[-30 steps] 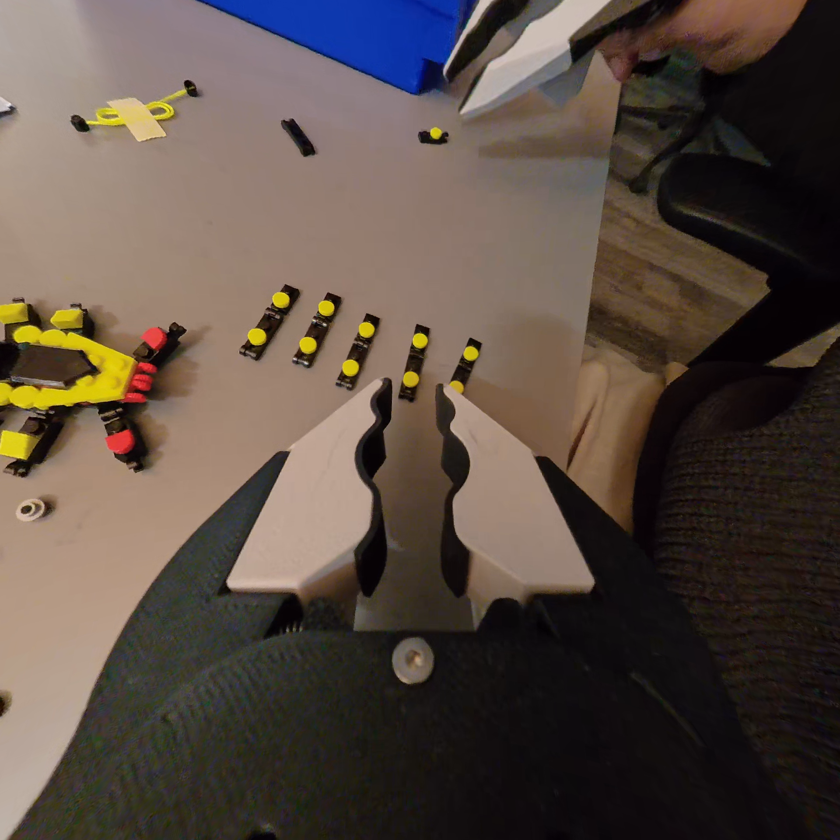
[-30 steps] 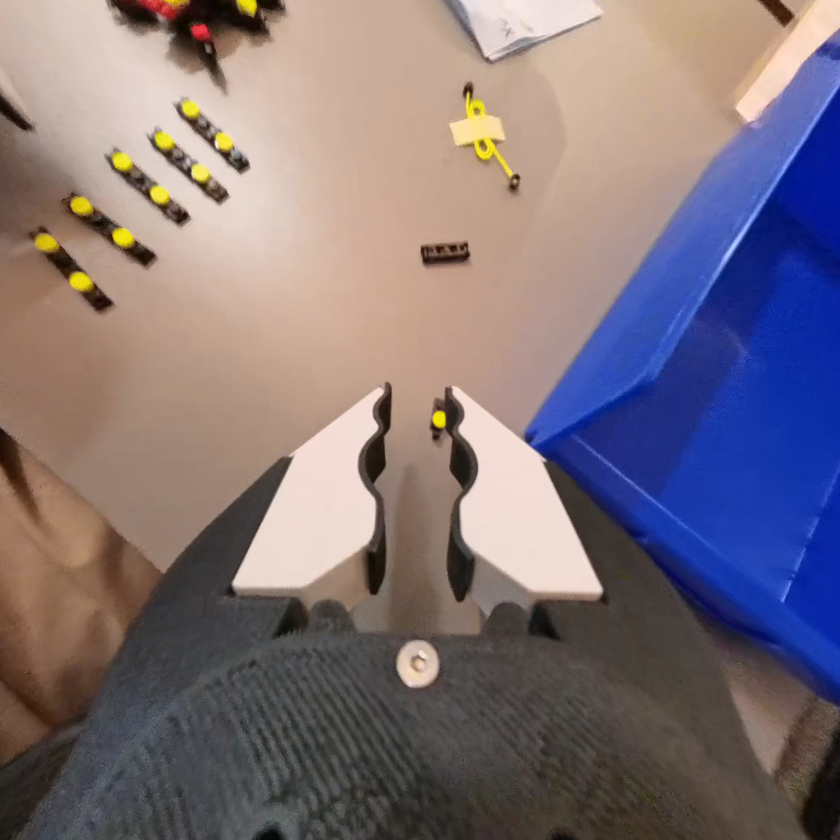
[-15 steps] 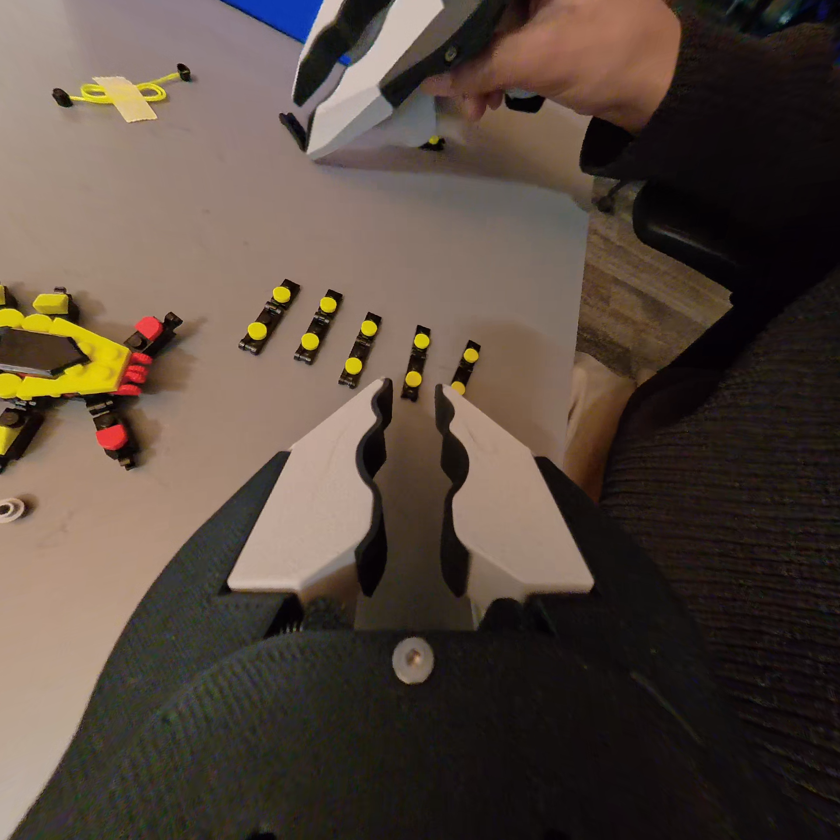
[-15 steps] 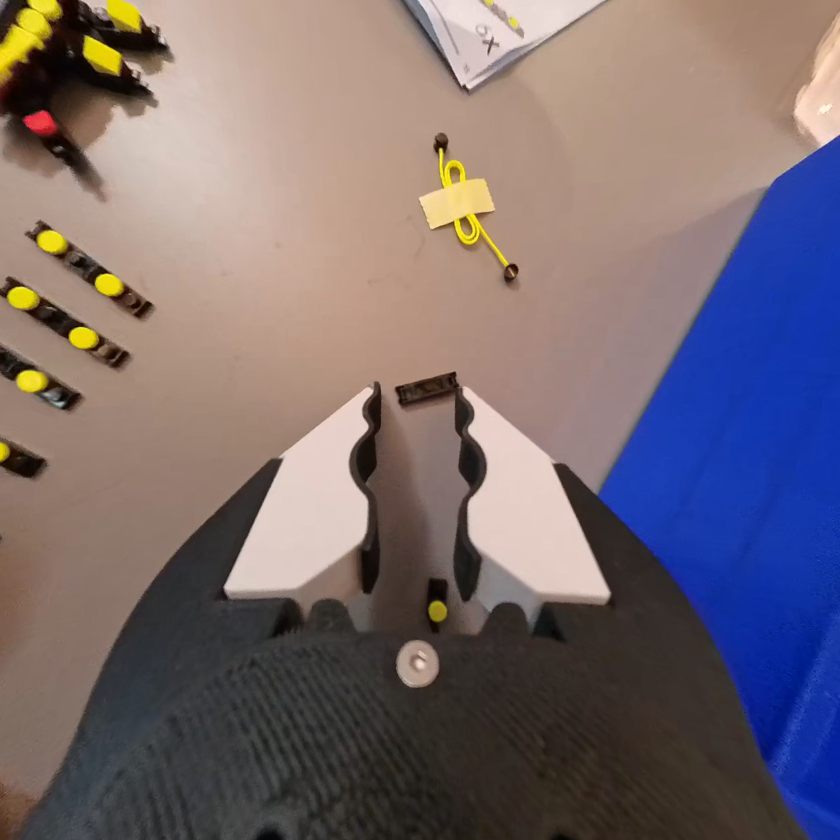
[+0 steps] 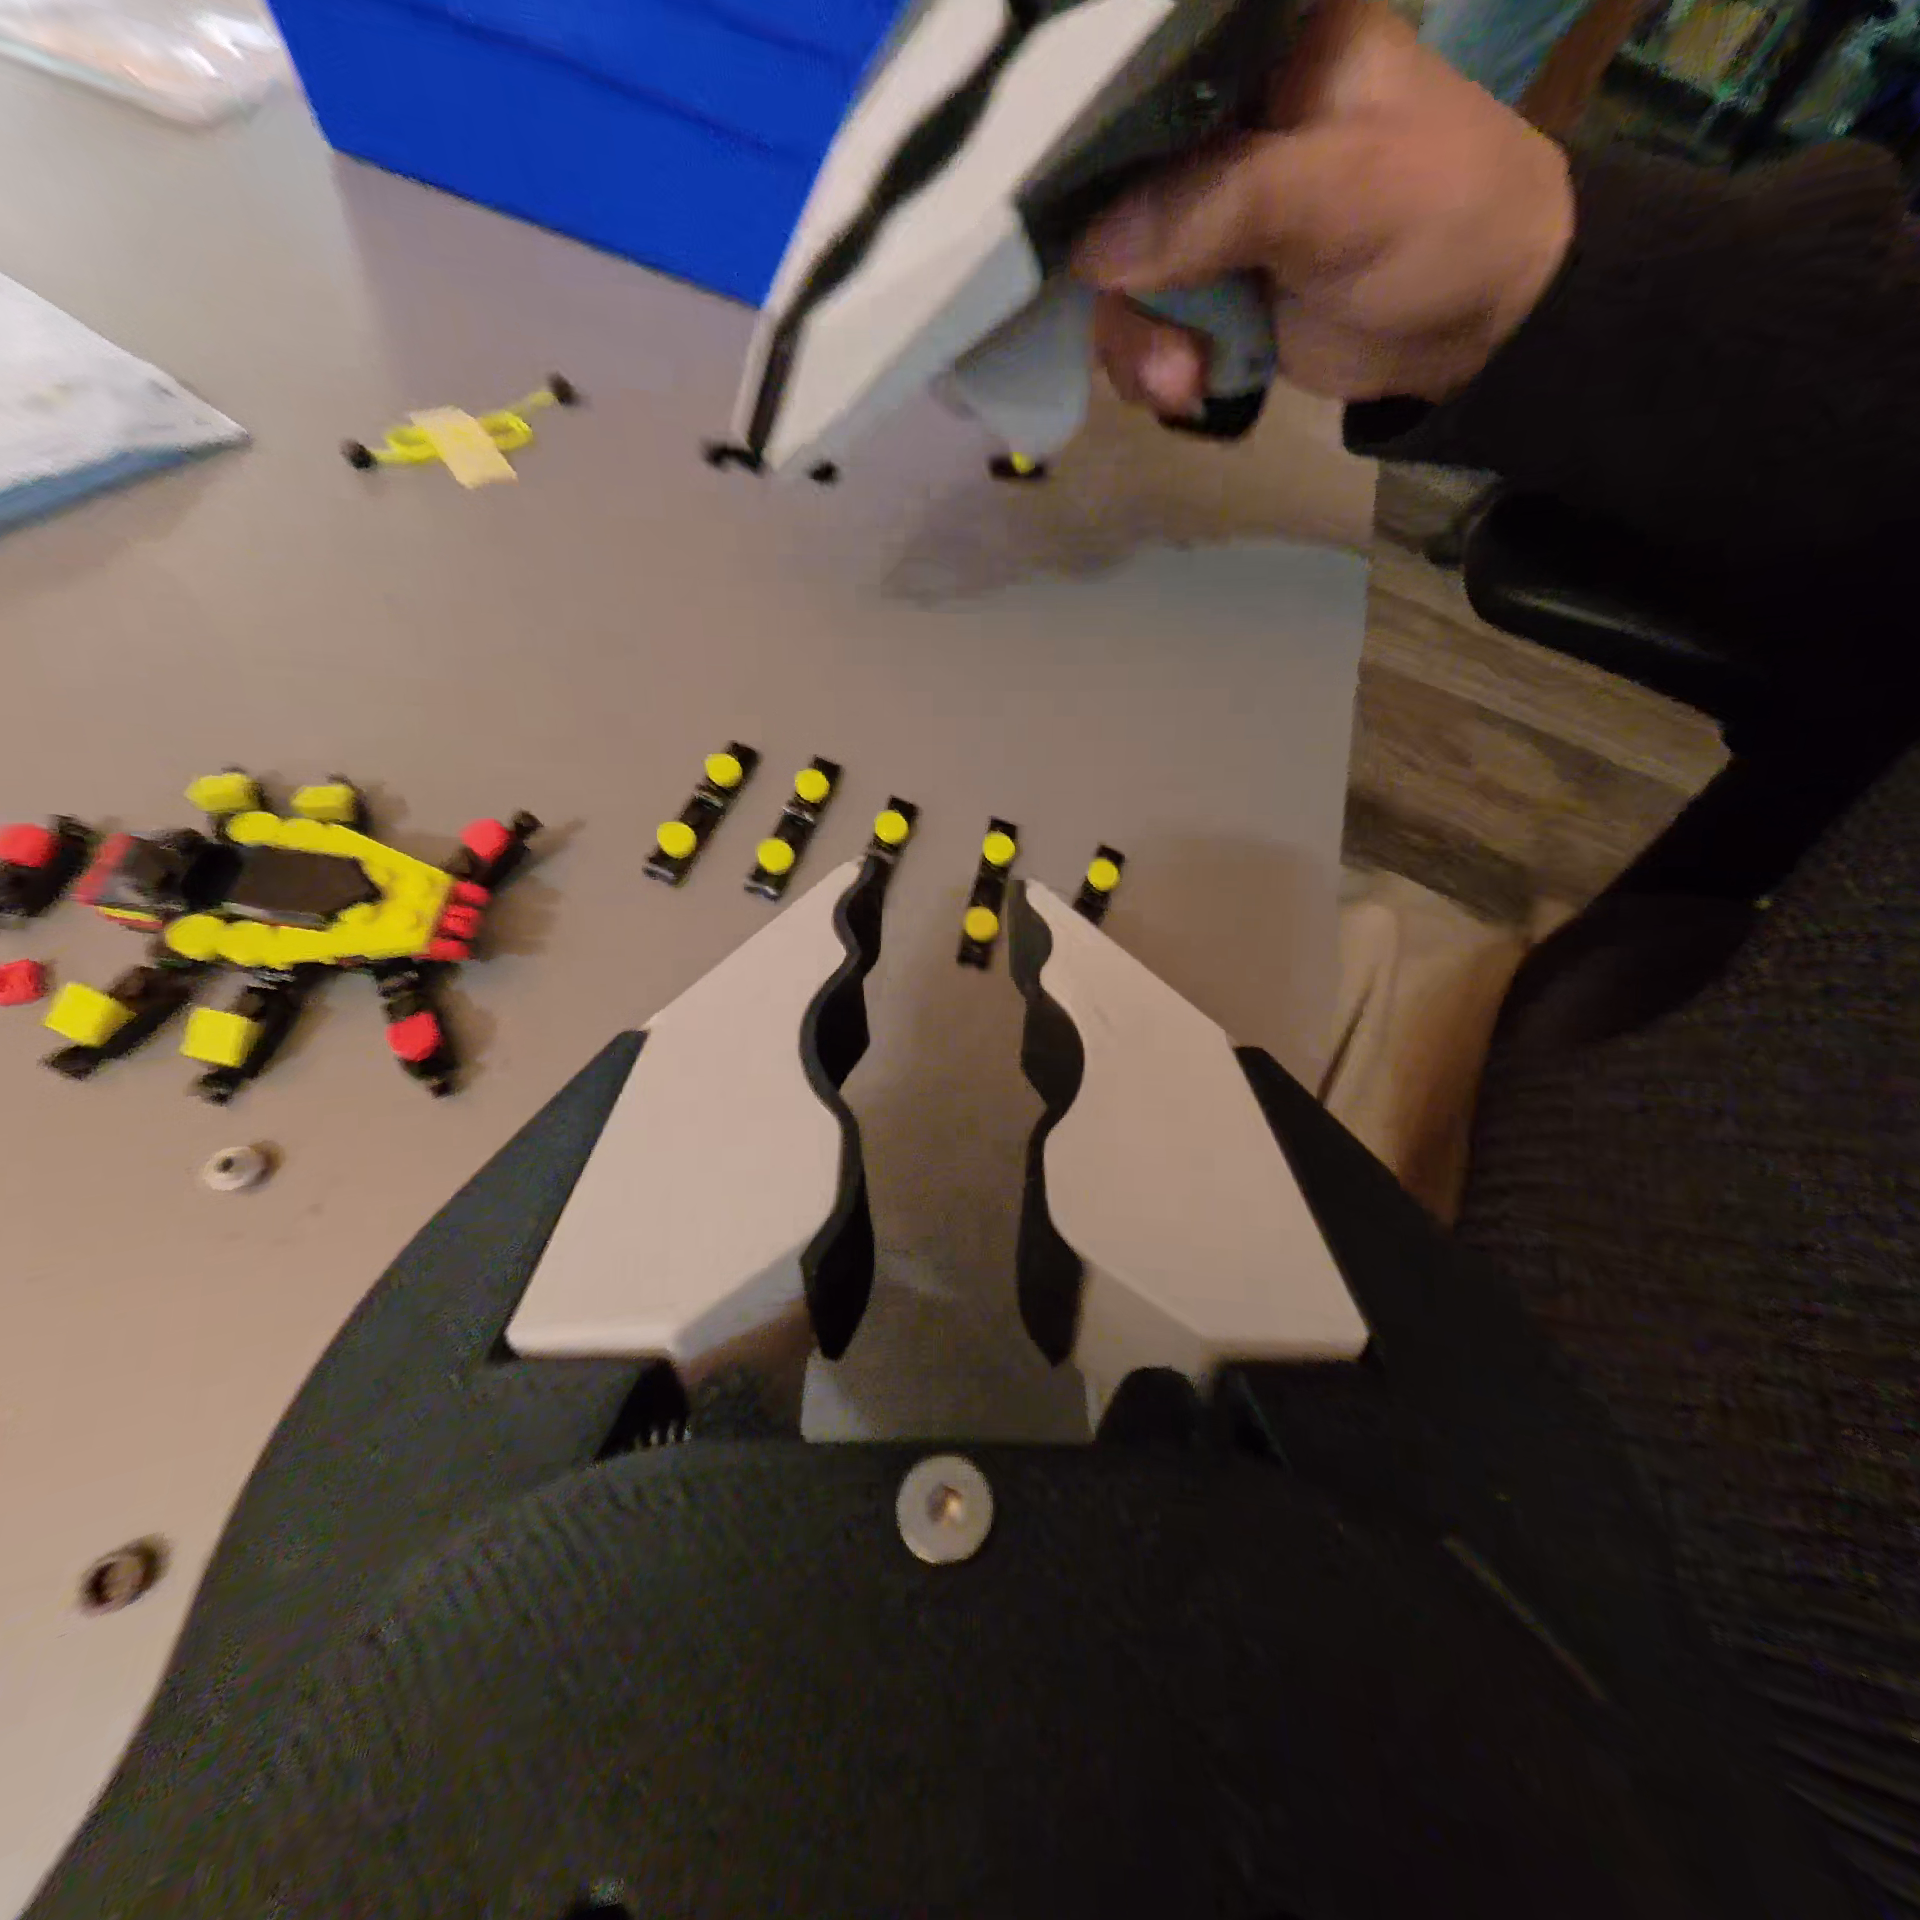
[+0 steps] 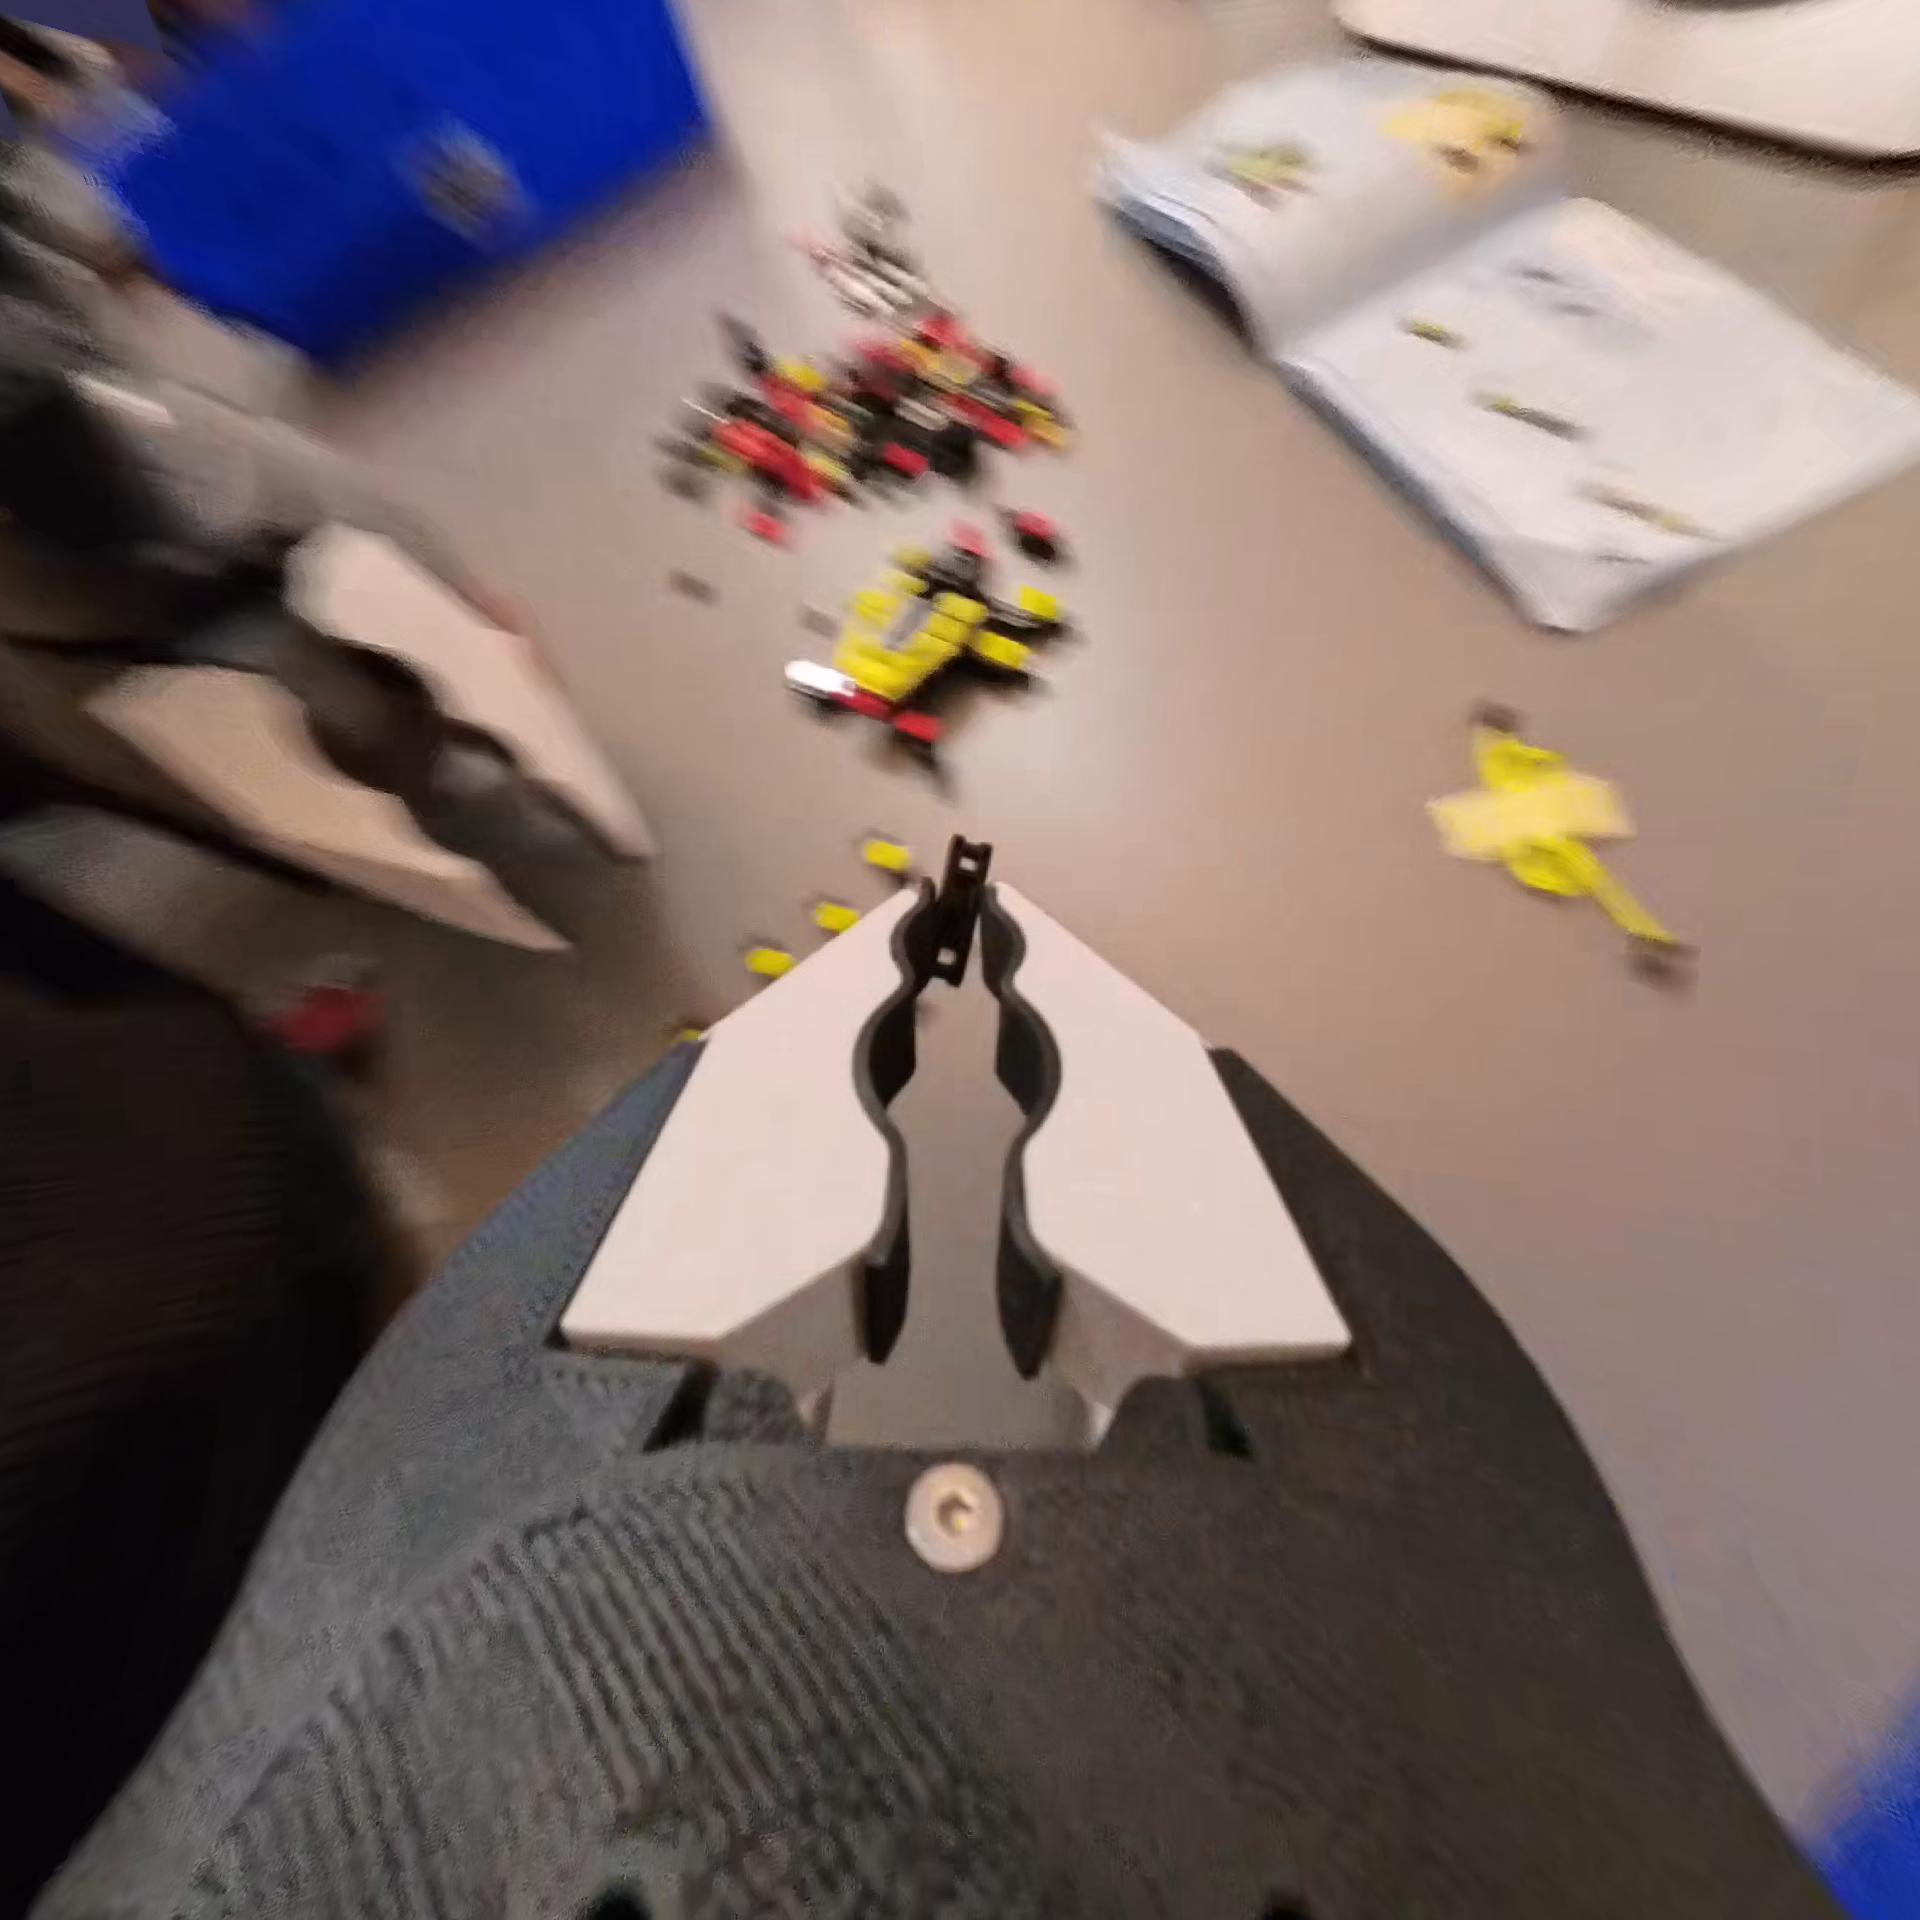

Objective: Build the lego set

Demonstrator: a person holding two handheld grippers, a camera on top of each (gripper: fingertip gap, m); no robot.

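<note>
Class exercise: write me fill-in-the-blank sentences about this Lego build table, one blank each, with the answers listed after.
1. The right hand-held gripper is shut on a small ____ Lego strip.
2. The left hand-held gripper is ____, with nothing between its fingers.
3. The black strips in the row each carry round studs coloured ____.
4. The storage bin at the table's far side is coloured ____.

Missing words: black; open; yellow; blue
</note>
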